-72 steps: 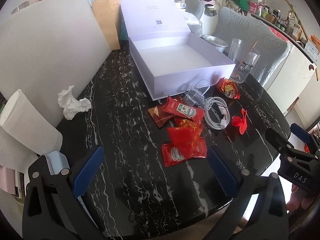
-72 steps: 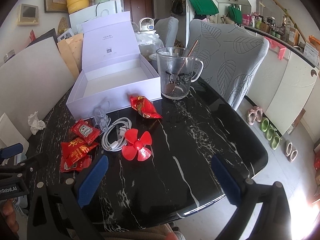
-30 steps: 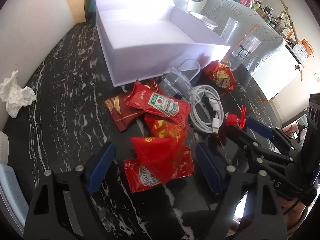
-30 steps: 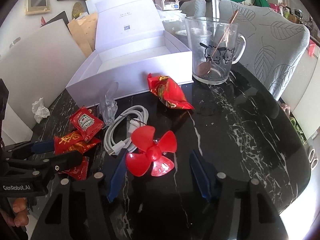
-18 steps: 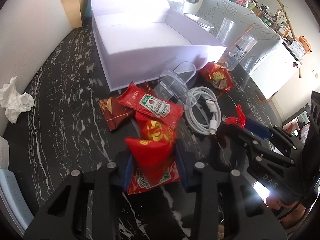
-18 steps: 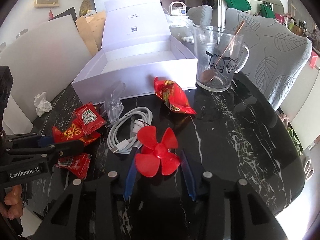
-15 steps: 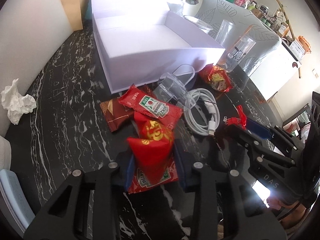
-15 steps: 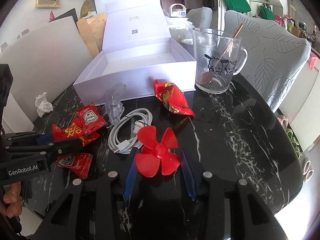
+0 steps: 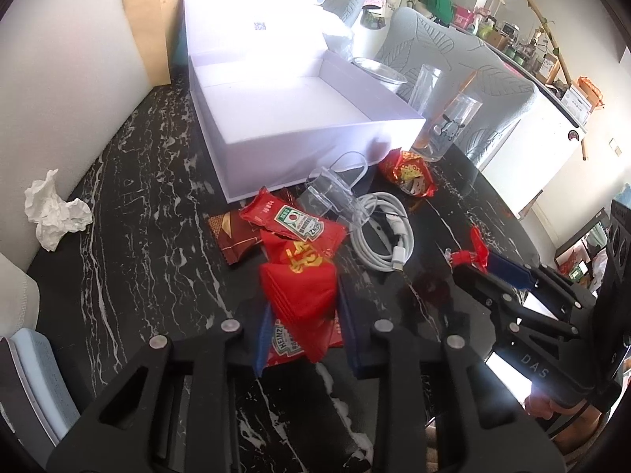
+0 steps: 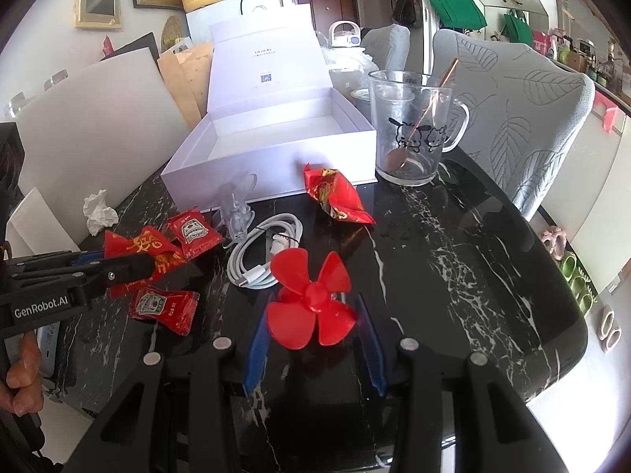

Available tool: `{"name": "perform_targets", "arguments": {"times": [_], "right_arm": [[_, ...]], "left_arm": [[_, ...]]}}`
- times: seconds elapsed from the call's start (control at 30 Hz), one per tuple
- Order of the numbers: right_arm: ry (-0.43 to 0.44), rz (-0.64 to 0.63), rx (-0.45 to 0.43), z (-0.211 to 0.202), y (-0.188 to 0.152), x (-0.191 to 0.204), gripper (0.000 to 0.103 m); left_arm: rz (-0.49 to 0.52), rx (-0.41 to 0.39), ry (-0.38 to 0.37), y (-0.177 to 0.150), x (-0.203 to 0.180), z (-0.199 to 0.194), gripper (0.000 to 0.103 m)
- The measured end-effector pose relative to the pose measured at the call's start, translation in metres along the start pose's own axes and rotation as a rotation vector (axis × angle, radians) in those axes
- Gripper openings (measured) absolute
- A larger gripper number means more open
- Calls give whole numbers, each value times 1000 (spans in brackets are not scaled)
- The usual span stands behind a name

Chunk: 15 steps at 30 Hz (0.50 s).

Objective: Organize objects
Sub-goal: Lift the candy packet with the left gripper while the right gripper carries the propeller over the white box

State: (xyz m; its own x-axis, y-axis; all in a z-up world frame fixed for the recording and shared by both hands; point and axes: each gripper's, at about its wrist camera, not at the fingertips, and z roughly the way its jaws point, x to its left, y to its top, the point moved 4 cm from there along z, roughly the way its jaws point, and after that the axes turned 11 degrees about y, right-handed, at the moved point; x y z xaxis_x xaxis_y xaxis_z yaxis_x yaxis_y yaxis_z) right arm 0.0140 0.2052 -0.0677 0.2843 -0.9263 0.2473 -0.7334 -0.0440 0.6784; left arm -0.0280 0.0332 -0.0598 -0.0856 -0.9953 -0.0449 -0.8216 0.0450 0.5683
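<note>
My left gripper [image 9: 301, 315] is shut on a red snack packet [image 9: 301, 291] with gold lettering, lifted just off the black marble table [image 9: 138, 244]. A Heinz ketchup sachet [image 9: 290, 341] lies under it. My right gripper [image 10: 311, 315] is shut on a red plastic fan propeller [image 10: 311, 295], held a little above the table. An open white box [image 10: 276, 146] with its lid up stands behind. Another ketchup sachet [image 9: 294, 222], a brown sachet [image 9: 232, 234], a coiled white cable [image 9: 384, 228], a clear plastic piece [image 9: 331, 193] and a second red packet [image 10: 335, 197] lie in front of the box.
A glass mug [image 10: 414, 126] with a spoon stands right of the box. A crumpled tissue [image 9: 53, 213] lies at the left by a white board [image 9: 67, 79]. A grey leaf-patterned chair [image 10: 512, 110] is behind the table's right edge. A hand [image 10: 19, 378] holds the left gripper.
Both grippers came down over the pile and shut, the left on the red packet and the right on the propeller. Both then rose slightly with their loads.
</note>
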Motion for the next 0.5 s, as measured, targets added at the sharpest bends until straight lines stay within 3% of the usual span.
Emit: {"name": "perform_targets", "arguments": {"times": [0.5], "right_arm": [[50,-45,-63,-24,14,20,43]], "left_arm": [[-20,-84,39,8,14,-35,28]]}}
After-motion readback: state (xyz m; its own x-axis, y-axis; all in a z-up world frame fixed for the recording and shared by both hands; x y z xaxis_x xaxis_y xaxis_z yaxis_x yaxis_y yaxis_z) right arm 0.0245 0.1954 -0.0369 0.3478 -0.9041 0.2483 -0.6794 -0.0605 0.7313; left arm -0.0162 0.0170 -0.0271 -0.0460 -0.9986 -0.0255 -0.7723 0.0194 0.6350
